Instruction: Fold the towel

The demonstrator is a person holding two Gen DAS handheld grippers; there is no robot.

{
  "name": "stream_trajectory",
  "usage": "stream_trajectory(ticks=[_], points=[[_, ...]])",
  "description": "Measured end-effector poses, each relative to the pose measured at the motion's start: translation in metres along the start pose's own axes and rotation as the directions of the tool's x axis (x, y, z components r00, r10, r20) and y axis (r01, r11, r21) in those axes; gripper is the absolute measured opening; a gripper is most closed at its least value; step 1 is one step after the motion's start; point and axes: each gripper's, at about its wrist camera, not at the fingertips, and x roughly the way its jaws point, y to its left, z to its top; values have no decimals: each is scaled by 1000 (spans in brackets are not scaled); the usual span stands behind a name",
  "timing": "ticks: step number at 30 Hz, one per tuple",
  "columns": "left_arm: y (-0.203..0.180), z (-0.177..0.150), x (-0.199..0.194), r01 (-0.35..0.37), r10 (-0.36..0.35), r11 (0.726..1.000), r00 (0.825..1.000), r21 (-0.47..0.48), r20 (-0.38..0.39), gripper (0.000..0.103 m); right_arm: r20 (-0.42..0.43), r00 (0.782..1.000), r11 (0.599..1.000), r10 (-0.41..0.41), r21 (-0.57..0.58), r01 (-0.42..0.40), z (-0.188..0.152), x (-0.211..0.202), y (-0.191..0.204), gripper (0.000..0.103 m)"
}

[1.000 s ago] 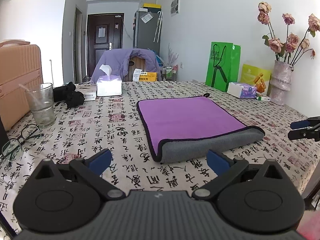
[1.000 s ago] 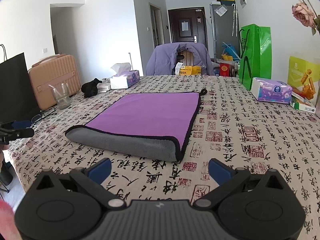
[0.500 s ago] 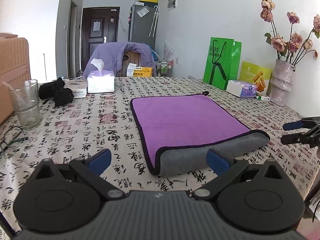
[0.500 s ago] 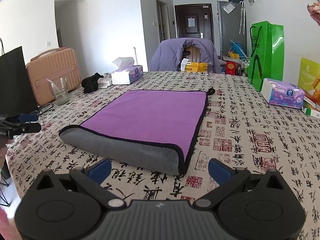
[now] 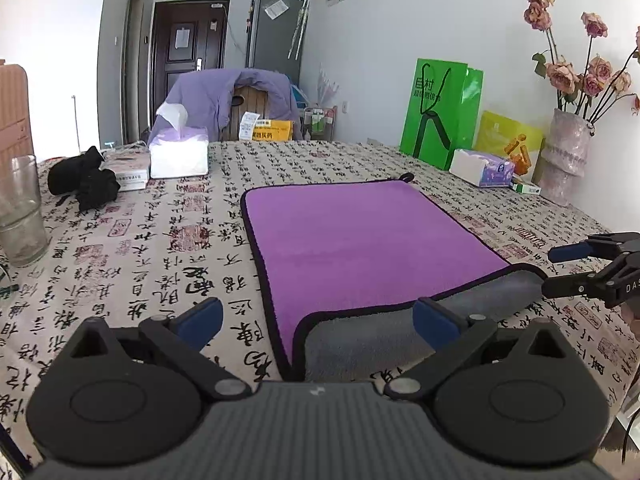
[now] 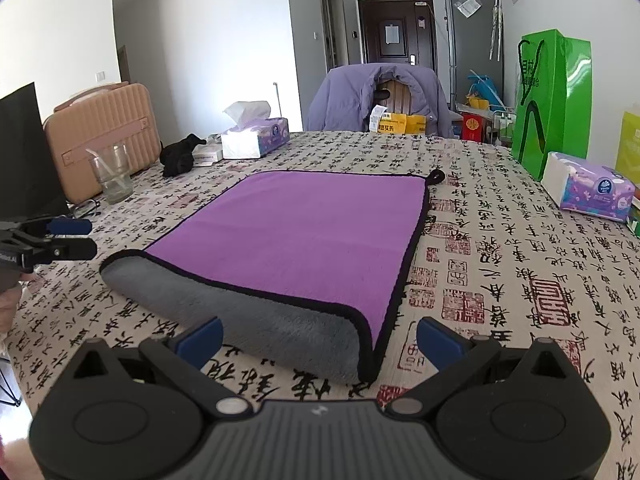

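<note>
A purple towel with grey underside and black trim [image 5: 360, 236] lies folded once on the patterned tablecloth, its grey fold edge nearest me; it also shows in the right wrist view [image 6: 304, 232]. My left gripper [image 5: 318, 320] is open and empty, just short of the fold's left corner. My right gripper [image 6: 318, 334] is open and empty, just short of the fold's right corner. Each gripper shows in the other's view: the right one at the far right [image 5: 560, 272], the left one at the far left [image 6: 76, 236].
On the table: a glass [image 5: 20, 208], a black cloth [image 5: 84, 180], a tissue box [image 5: 180, 152], a green bag [image 5: 440, 112], a tissue pack [image 5: 482, 168] and a flower vase [image 5: 568, 160]. A suitcase [image 6: 100, 136] and a draped chair [image 6: 380, 96] stand beyond.
Both grippers have moved forward toward the towel's near folded edge, which now lies close to their fingertips. The towel has not moved.
</note>
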Motion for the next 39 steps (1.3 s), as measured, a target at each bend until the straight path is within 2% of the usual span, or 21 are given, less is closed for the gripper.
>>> stream_trajectory(ticks=[3,5,7,9,11,12,14,17,18,20,22,23,25,26,29,31,39], points=[[1,0,7,1,-1,1000,1000,-5,-17,99,-6,1000,1000,-7,-1,7,2,7,-3,100],[1,-1,10,12,-12,1000,1000,-8,-26,95,-11,1000,1000,-1,4,1,3,11,-6,93],[-1,-1,13,13,-13,1000,999,-2,-36,91,-16,1000,1000,-1,5,1,3,14,-7,91],[0,-2,16,19,-19,1000,999,1,-45,86,-20,1000,1000,-7,-1,7,2,18,-8,84],[-1,-3,19,29,-29,1000,998,2,-56,80,-20,1000,1000,-11,-2,11,2,20,-9,69],[-1,-3,21,35,-35,999,997,3,-62,76,-19,1000,1000,-10,-1,10,1,21,-9,65],[-3,-4,24,36,-35,999,997,7,-73,70,-18,1000,1000,-5,0,5,0,23,-10,49],[-2,-6,29,49,-48,999,995,3,-91,54,-21,1000,1000,-6,-3,6,-1,25,-10,34],[-2,-7,30,52,-52,999,994,1,-96,48,-24,1000,1000,-4,-5,4,-1,26,-10,32],[-1,-8,32,53,-53,999,993,-8,-104,46,-26,1000,1000,-2,-8,2,-3,28,-10,30],[2,-10,36,51,-53,998,992,-22,-116,30,-23,1000,1000,0,-12,0,-5,29,-10,29],[3,-11,36,46,-49,999,992,-28,-119,28,-19,1000,1000,2,-11,-2,-6,29,-11,25],[6,-11,36,52,-57,998,992,-46,-115,13,-14,1000,1000,10,-10,-11,-7,28,-11,20],[8,-11,37,60,-66,997,991,-55,-115,10,-10,1000,1000,14,-9,-14,-8,28,-11,17],[7,-12,36,64,-70,996,991,-56,-111,7,-6,1000,1000,14,-14,-14,-8,27,-10,8],[6,-12,36,58,-63,997,992,-43,-107,6,-2,1000,1000,9,-22,-9,-8,27,-9,5],[0,-12,35,46,-48,999,994,-21,-99,6,-2,1000,999,1,-41,-1,-8,26,-6,5]])
